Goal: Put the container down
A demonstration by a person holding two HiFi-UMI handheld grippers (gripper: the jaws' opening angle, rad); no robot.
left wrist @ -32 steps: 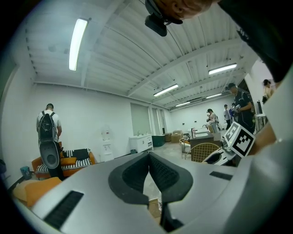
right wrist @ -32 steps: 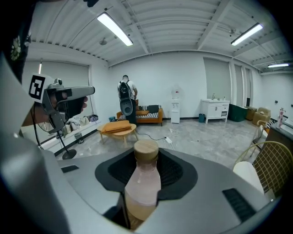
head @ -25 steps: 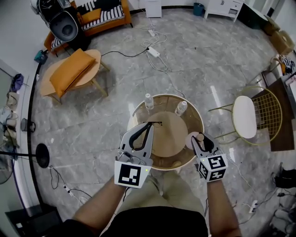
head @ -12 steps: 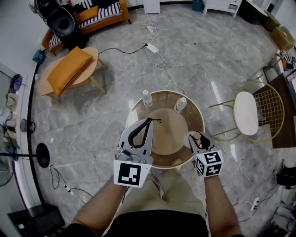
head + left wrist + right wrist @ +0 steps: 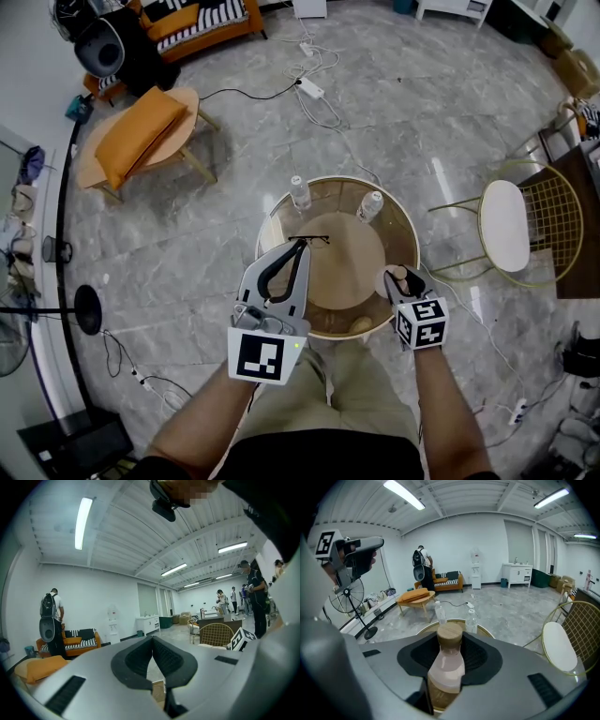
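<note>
Grey left gripper (image 5: 302, 246) hangs over the round table (image 5: 267, 225), jaws together on nothing. Right gripper (image 5: 401, 277) clamps the container (image 5: 446, 665) at the table's right edge: upright, wooden cap (image 5: 450, 632) up, brownish fill in its lower part.

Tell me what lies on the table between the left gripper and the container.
Nothing: in the head view only the bare table top stretches between the shut left gripper and the container, which the right gripper holds.

The left gripper (image 5: 153, 645) — jaws pressed together, nothing between — points toward a distant orange sofa (image 5: 77, 642).
</note>
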